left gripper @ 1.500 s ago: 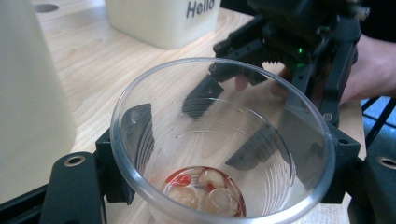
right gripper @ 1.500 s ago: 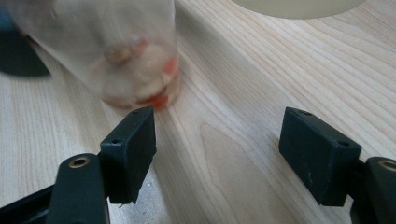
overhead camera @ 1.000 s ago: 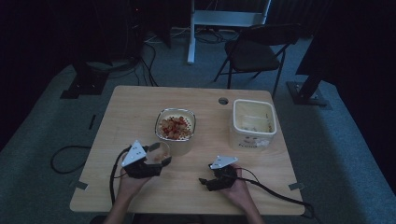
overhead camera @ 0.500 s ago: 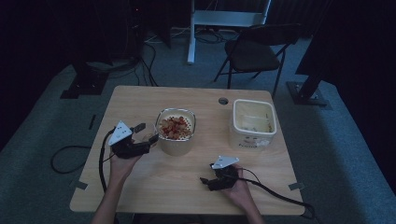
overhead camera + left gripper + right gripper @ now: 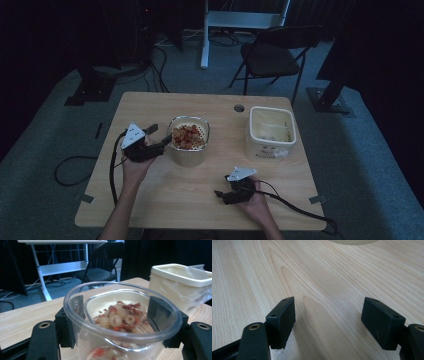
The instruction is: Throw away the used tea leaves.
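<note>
Two grippers: left gripper (image 5: 156,142) clamping a clear plastic cup (image 5: 122,322), just moved up from the near edge to the pasta colander bowl (image 5: 188,140), likely about to scoop or pour. Right gripper (image 5: 335,320) spread, empty, low over the table (image 5: 200,200).

Black tongs (image 5: 328,322), pale woodgrain table (image 5: 324,277), cream tub (image 5: 183,283), red-white food (image 5: 120,316).
</note>
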### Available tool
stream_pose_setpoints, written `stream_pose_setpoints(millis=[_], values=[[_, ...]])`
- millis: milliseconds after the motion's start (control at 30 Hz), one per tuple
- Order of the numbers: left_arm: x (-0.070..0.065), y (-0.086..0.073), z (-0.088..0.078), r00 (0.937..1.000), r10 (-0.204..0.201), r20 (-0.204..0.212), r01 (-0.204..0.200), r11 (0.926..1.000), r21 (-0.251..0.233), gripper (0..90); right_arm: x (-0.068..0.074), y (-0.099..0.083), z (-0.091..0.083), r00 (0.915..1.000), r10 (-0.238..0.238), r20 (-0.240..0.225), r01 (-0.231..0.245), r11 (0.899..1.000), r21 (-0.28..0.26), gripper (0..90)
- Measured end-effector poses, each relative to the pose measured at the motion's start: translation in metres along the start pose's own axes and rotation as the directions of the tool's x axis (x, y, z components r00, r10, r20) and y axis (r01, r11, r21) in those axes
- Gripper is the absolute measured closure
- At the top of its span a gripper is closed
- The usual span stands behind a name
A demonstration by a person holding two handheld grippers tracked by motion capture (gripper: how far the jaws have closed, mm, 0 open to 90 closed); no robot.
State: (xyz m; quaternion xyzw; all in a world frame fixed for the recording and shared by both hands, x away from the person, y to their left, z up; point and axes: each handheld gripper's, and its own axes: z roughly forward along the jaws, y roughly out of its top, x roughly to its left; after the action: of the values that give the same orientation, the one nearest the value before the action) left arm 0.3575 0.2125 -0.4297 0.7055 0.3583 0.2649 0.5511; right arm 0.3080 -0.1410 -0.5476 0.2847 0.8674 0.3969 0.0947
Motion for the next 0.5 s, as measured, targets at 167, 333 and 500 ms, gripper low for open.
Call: stream_pose_setpoints(millis=[167, 333, 500], values=[[0.009, 0.012, 0.003, 0.9998, 0.017, -0.013, -0.017, 0.9995, 0.025, 32.0, 0.0, 0.0, -0.001, 0.9997, -0.016, 0.017, 0.016, 1.0, 0.012, 27.0], [0.019, 0.023, 0.009, 0.9998, 0.018, -0.011, -0.017, 0.9989, 0.044, 32.2, -0.006, -0.004, -0.006, 0.9973, -0.022, 0.07, 0.02, 1.0, 0.023, 26.9], [0.03, 0.03, 0.016, 0.9995, 0.027, -0.018, -0.026, 0.9974, 0.068, 32.3, -0.017, -0.01, -0.012, 0.9938, 0.012, 0.11, -0.014, 1.0, 0.018, 26.6]])
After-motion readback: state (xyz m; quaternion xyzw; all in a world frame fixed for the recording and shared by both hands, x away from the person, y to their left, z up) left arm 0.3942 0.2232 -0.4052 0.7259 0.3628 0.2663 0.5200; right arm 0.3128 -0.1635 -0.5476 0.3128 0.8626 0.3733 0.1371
